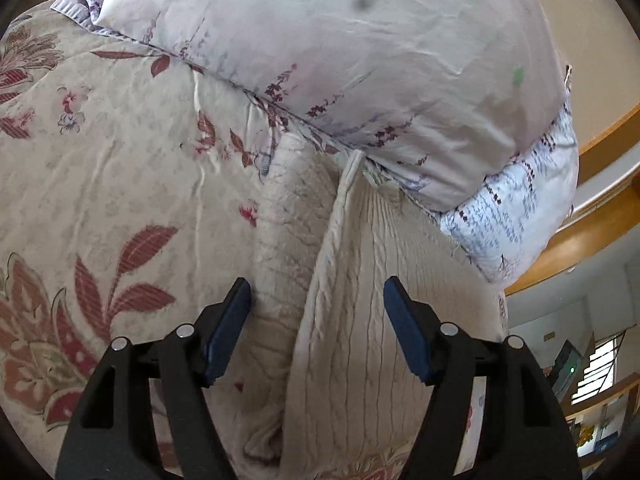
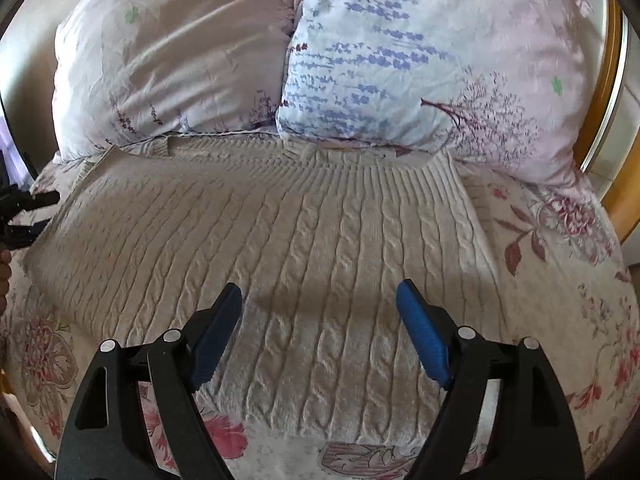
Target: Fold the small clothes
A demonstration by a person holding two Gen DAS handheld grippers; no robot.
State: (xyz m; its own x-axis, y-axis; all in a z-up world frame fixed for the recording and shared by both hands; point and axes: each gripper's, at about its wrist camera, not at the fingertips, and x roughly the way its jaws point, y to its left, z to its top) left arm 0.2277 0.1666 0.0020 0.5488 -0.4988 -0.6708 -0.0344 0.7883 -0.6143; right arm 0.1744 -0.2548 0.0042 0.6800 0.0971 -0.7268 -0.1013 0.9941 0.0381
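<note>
So there's a cream cable-knit sweater spread flat on the bed's flowery bedspread, its ribbed edge right up against two pillows. The right claw hangs over the lower middle of it, jaws wide apart, nothing in them. The left claw is spread open too, empty, sitting over the sweater's side edge, where a sleeve lies alongside the body.
</note>
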